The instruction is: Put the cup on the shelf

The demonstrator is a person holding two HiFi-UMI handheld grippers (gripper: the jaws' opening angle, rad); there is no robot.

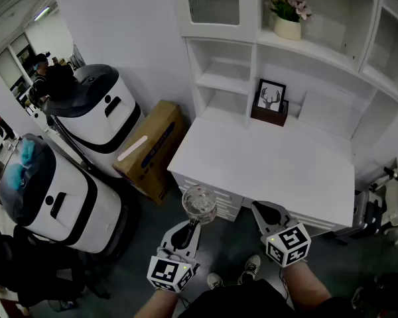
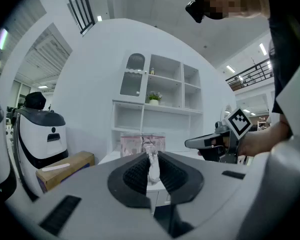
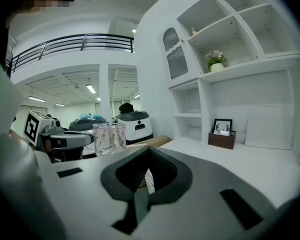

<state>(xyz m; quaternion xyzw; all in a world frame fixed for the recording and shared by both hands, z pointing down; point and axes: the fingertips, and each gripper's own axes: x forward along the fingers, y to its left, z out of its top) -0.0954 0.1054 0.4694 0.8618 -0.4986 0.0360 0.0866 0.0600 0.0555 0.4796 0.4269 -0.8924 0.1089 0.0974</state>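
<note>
A clear glass cup [image 1: 199,203] with a faint pink pattern hangs in the air just in front of the white desk's [image 1: 272,167] near edge. My left gripper [image 1: 191,225] is shut on its wall from below. In the left gripper view the glass edge [image 2: 152,165] is pinched between the ribbed pads, and the cup body [image 2: 138,144] rises behind them. My right gripper [image 1: 266,211] is to the right of the cup, shut and empty. The right gripper view shows the cup [image 3: 109,138] at left, held by the left gripper [image 3: 82,140]. The white shelf unit [image 1: 298,48] stands behind the desk.
On the desk's back edge sits a framed deer picture [image 1: 270,102], and a flower pot [image 1: 288,20] stands on an upper shelf. Two white machines [image 1: 96,114] [image 1: 50,197] and a cardboard box [image 1: 152,148] stand on the floor to the left.
</note>
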